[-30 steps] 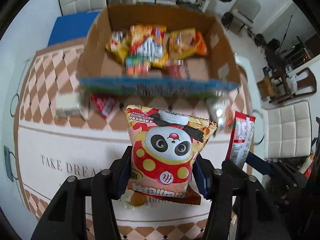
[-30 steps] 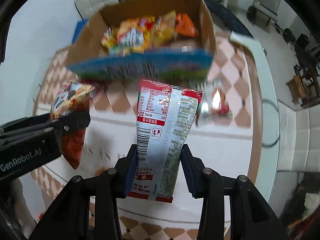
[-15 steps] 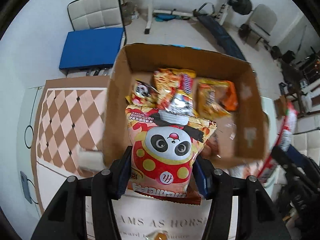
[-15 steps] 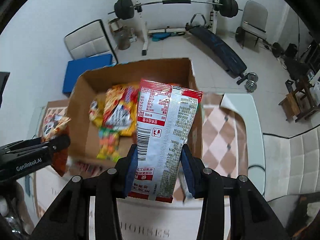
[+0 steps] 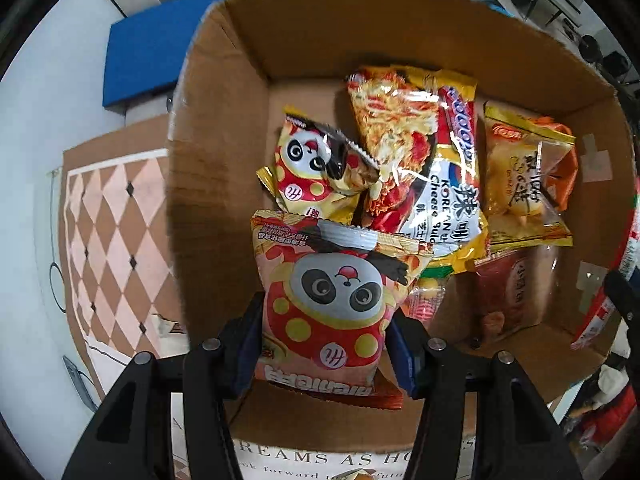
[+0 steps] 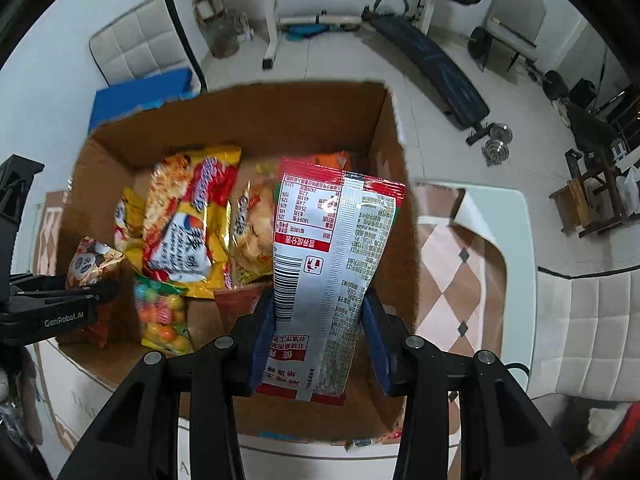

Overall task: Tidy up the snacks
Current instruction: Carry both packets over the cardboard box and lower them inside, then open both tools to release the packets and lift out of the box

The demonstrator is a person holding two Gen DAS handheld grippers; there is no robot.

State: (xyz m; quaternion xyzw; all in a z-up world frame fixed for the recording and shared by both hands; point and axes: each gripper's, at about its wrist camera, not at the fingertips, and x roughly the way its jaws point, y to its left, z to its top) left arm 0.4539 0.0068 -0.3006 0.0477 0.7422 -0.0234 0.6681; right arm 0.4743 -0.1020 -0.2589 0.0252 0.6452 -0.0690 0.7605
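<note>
My left gripper (image 5: pixel 326 340) is shut on a pink panda snack bag (image 5: pixel 332 304) and holds it over the near left part of the open cardboard box (image 5: pixel 224 152). My right gripper (image 6: pixel 318 328) is shut on a red and silver snack packet (image 6: pixel 328 256), held over the box's right side (image 6: pixel 394 208). Inside the box lie a yellow panda bag (image 5: pixel 312 168), a Korean cheese noodle pack (image 5: pixel 432 184), a yellow pastry bag (image 5: pixel 524 184) and a colourful candy bag (image 6: pixel 162 316). The left gripper and its bag show at the left of the right wrist view (image 6: pixel 86 280).
The box stands on a table with a brown and pink diamond cloth (image 5: pixel 108 232). A blue mat (image 5: pixel 148 56) and a white chair (image 6: pixel 136 52) are behind it. A weight bench (image 6: pixel 432 76) and barbell rack stand on the floor beyond.
Both grippers have moved forward and up from above the table to over the open box, each still holding its snack. The box now fills both views.
</note>
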